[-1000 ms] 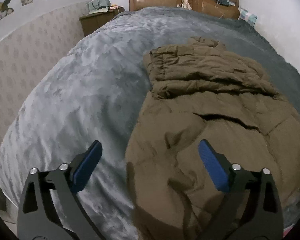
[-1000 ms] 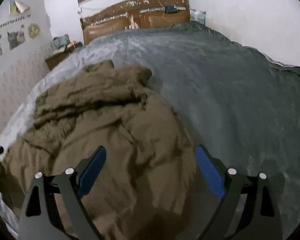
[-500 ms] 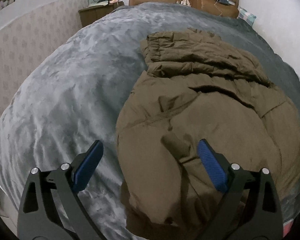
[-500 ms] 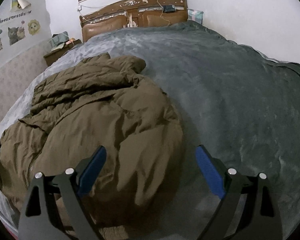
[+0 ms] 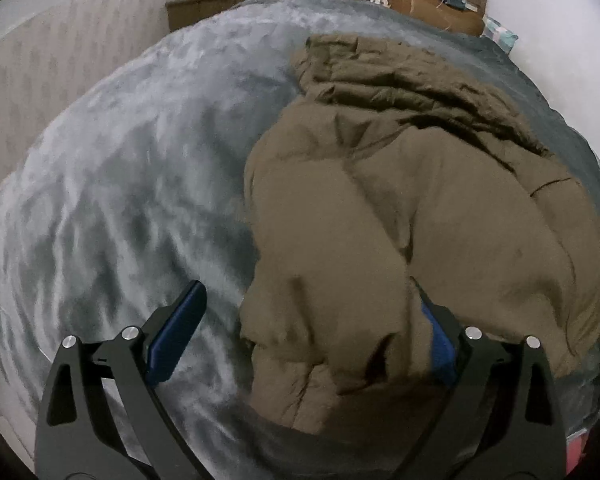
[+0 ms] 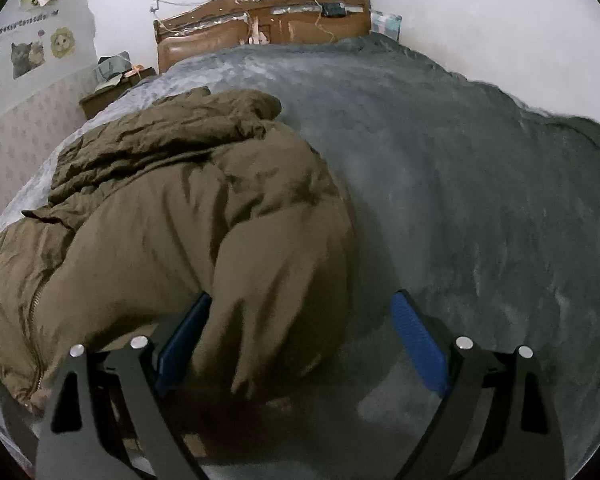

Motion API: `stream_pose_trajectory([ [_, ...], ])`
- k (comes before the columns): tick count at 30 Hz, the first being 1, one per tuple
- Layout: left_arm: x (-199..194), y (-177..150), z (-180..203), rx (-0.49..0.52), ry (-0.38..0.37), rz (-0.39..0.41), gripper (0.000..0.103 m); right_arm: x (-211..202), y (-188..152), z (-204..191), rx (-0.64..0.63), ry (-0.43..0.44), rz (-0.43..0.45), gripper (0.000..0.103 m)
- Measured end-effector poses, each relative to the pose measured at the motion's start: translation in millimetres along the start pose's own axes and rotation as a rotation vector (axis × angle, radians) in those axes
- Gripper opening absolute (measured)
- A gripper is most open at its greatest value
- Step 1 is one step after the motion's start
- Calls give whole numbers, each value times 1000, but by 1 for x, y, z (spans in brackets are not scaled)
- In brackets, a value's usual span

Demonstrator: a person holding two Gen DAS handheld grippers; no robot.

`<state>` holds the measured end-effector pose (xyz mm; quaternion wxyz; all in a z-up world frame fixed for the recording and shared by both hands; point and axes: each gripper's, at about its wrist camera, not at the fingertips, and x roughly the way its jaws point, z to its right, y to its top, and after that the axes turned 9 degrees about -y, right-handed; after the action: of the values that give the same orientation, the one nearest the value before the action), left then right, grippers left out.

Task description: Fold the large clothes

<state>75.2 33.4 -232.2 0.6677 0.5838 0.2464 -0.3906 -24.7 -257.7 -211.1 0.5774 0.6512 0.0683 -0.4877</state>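
Observation:
A large olive-brown padded jacket (image 5: 400,200) lies crumpled on a grey blanket (image 5: 120,180); it also shows in the right wrist view (image 6: 172,220). My left gripper (image 5: 308,320) is open, its jaws straddling the jacket's near left edge, with the right pad partly hidden by fabric. My right gripper (image 6: 300,332) is open, its jaws straddling the jacket's near right edge, with the left pad against the cloth. Neither gripper has closed on the jacket.
The grey blanket (image 6: 480,180) covers a wide bed with a brown headboard (image 6: 260,28) at the far end. A wooden nightstand (image 6: 108,88) stands by the left wall. White walls border the bed on the right.
Both grippers have moved down and forward onto the jacket's near end. The fabric now lies between each pair of open jaws. The jaws have stayed open.

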Motion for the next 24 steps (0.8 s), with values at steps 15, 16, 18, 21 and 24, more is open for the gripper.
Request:
stream_pose_trajectory([
  [15, 29, 0, 1, 2, -11, -47, 100, 22, -16, 1, 20, 77, -76, 91],
  [16, 30, 0, 0, 4, -15, -48, 100, 22, -17, 1, 21, 97, -83, 91],
  [18, 32, 0, 1, 18, -13, -51, 100, 21, -19, -2, 13, 108, -78, 91],
  [21, 32, 1, 8, 63, 15, -44, 100, 14, -18, -9, -44, 70, -26, 90],
  [24, 28, 3, 15, 115, 41, -29, 99, 17, -12, -16, -81, 96, -30, 75],
])
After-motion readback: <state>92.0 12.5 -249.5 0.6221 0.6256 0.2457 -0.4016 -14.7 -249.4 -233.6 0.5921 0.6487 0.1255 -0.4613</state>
